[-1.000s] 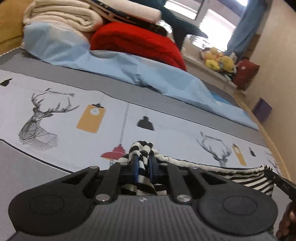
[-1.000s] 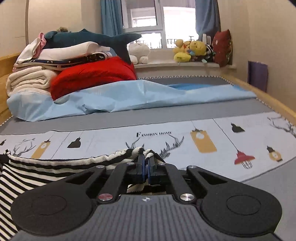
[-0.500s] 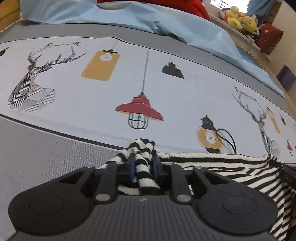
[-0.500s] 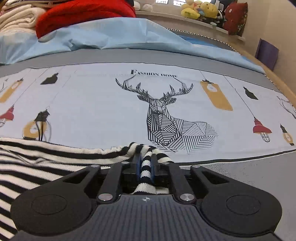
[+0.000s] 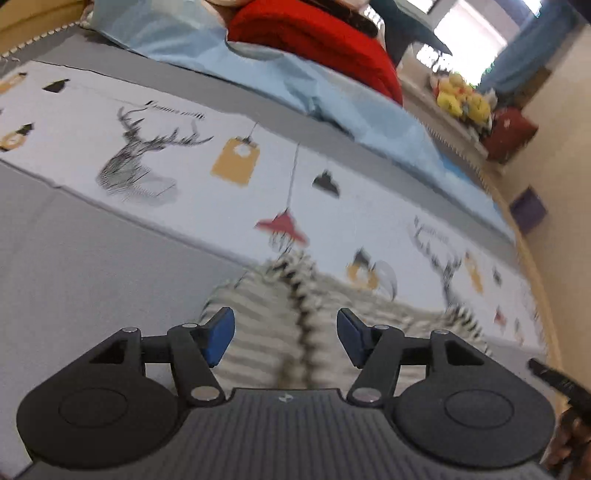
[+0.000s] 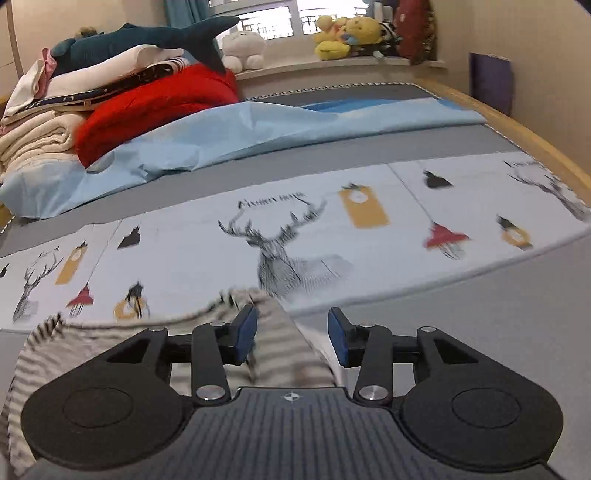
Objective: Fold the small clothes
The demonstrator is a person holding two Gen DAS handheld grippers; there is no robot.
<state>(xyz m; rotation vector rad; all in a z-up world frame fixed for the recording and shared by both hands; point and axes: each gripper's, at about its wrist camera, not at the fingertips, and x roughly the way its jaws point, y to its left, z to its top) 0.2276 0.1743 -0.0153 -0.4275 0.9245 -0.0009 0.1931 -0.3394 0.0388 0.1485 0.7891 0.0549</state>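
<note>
L hand-held gripper & R hand-held gripper both spread wide over striped garment

Cozy bedroom: wood-framed bed with a deer-print sheet, bright window with blue curtains, plushies on the sill, beige walls.

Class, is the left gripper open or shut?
Open: the left gripper has its blue pads wide apart, with the striped garment loose between.
</note>
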